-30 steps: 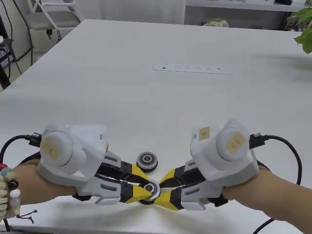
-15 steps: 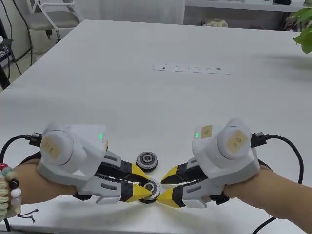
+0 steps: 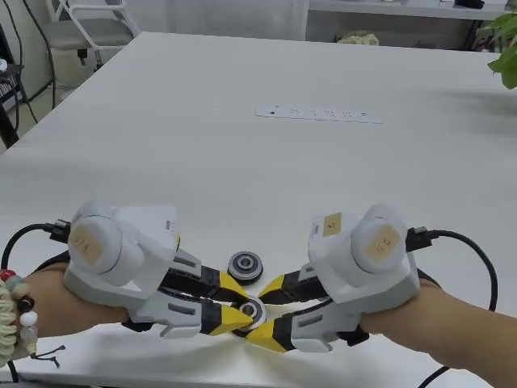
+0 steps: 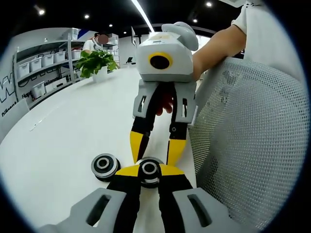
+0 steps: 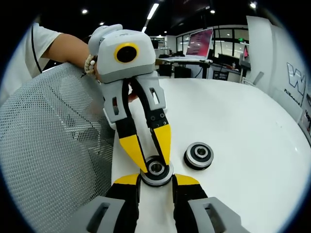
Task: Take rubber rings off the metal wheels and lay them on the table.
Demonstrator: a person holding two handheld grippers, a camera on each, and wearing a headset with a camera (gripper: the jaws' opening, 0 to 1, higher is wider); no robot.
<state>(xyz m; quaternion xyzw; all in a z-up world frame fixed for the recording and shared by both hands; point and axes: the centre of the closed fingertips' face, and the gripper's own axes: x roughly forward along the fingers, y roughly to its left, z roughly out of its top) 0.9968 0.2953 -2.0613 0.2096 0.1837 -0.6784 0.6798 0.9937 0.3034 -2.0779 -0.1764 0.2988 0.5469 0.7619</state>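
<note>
The step in hand is judged to be the stripping of the first ring. A metal wheel (image 5: 156,168) is pinched between the yellow tips of the left tool (image 4: 148,172), whose jaws are closed against its two sides, so it is held just above or on the bench (image 3: 242,162); which of the two cannot be told. The right tool (image 5: 156,180) is pointed at the left one, tip to tip, with the same wheel between them. Its jaws are parted and set to either side of the wheel, wider than the wheel itself in the head view. Whether its tips touch the rubber cannot be told. The dark rubber ring (image 5: 156,183) is seen seated round the wheel's rim, so nothing has yet been taken off. A second wheel (image 3: 244,266), with its ring also on, lies flat just beyond the tips of both tools and apart from the held one. For the next move, the right tool's jaws would probably need to be closed on the ring's edge alone. The ring would then be peeled away while the wheel is kept clamped by the left tool. A slip of the wheel out of the left tool's tips is the likely risk.
</note>
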